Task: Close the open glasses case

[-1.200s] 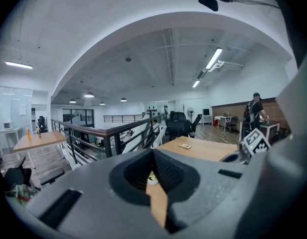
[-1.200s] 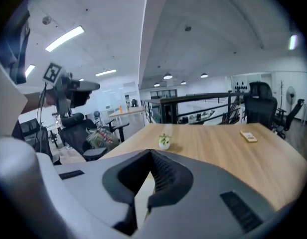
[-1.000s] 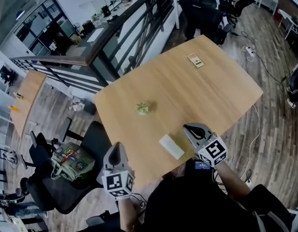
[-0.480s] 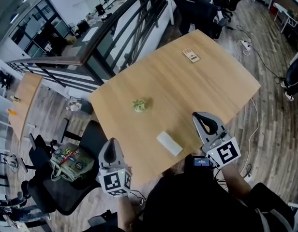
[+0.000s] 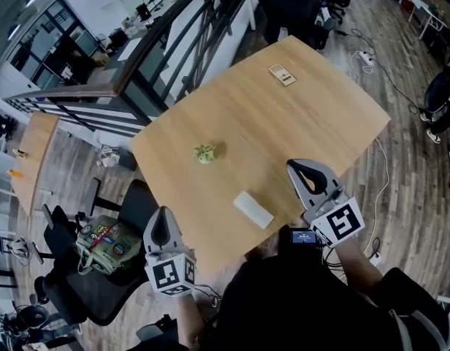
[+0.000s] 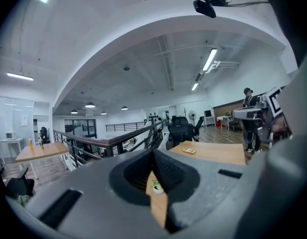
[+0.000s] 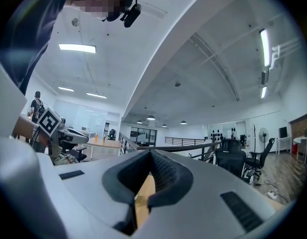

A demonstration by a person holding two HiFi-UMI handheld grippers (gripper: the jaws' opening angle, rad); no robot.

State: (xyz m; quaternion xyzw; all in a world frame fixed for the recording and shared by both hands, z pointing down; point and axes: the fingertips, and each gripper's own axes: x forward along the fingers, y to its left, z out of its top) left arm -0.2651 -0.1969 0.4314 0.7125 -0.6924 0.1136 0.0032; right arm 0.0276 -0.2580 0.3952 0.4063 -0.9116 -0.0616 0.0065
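Observation:
A white oblong glasses case (image 5: 253, 209) lies flat near the front edge of the wooden table (image 5: 320, 123); its lid looks down. My right gripper (image 5: 307, 174) hovers to the right of the case, apart from it, jaws shut and empty. In the right gripper view the right gripper (image 7: 151, 154) points level over the table with its tips together. My left gripper (image 5: 161, 229) hangs off the table's front left edge, left of the case, also shut and empty. The left gripper (image 6: 153, 153) shows its tips meeting in the left gripper view.
A small green potted plant (image 5: 205, 153) stands mid-table, and a small card (image 5: 282, 74) lies at the far side. A black office chair (image 5: 101, 284) with a bag is at the left. A railing (image 5: 174, 42) runs behind the table, with more chairs (image 5: 298, 6) beyond.
My right gripper has risen and drawn away from the case toward the right. The left gripper has stayed about where it was.

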